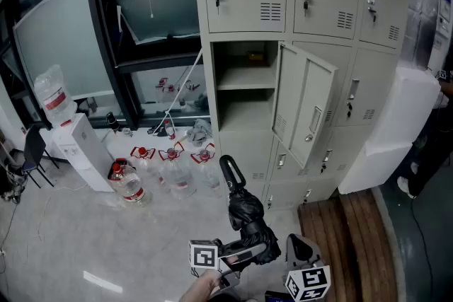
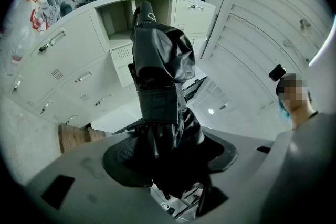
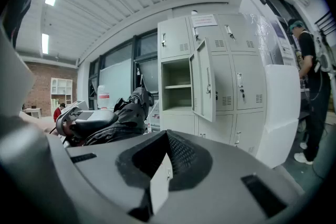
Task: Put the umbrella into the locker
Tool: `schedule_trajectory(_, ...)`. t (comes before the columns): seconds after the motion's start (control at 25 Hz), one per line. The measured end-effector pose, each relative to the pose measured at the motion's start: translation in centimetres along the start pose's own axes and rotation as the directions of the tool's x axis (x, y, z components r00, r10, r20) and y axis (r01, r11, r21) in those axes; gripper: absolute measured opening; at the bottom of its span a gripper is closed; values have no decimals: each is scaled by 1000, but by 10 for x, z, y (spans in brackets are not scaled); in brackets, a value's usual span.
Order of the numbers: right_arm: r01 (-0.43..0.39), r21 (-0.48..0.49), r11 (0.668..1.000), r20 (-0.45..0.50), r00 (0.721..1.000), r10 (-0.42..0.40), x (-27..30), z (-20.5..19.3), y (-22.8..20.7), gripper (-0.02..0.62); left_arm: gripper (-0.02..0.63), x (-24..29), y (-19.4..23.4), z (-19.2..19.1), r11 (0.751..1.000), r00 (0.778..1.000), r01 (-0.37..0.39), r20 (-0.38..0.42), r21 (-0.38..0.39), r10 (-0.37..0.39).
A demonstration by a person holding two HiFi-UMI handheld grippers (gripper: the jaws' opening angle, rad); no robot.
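Observation:
A folded black umbrella (image 1: 245, 212) with a curved handle stands upright, handle pointing toward the lockers. My left gripper (image 1: 244, 254) is shut on its lower part; in the left gripper view the umbrella (image 2: 157, 60) fills the space between the jaws (image 2: 168, 152). The grey locker bank has one open compartment (image 1: 244, 92) with a shelf inside, and its door (image 1: 304, 109) is swung out to the right. My right gripper (image 1: 301, 251) sits just right of the umbrella, its jaws (image 3: 168, 152) together and holding nothing. The right gripper view shows the umbrella (image 3: 123, 115) at its left.
Several large water bottles (image 1: 170, 170) lie on the floor left of the lockers, beside a white water dispenser (image 1: 74, 145). A white block (image 1: 396, 131) leans against the lockers at the right, above wooden boards (image 1: 347, 237). A person (image 3: 310, 86) stands at the far right.

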State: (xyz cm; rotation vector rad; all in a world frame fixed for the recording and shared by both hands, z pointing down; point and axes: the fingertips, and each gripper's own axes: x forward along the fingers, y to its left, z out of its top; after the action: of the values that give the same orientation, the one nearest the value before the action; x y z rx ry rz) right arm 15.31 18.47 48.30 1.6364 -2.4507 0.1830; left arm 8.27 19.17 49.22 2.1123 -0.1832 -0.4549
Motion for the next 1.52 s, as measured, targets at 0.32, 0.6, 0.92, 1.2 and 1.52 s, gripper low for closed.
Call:
schedule_trajectory(0.32,-26,-14,1000,12,1000,26,1,6,7,0,258,-2,5,-6,999,999,-38,-14,-1,38)
schedule_trajectory(0.6,-41,-28,999,20,999,42,4,8,4,2,258,2,8,-5,999,999,-44,1,-32,44)
schedule_trajectory(0.92,-57,22,998,17,998,57,46,14,-15,2,259,8,37,31,995,995,-94,-22,30,94)
schedule_trajectory(1.2,-75,6,997,40,996,75,134,38,-32,2,259,28,89,96,997,996,-74,-54,20,75)
schedule_trajectory(1.52,-34,-9,999,-3,999,34,246,69,-66,2,259,60,151,190,997,995,-36,-93,-64,30)
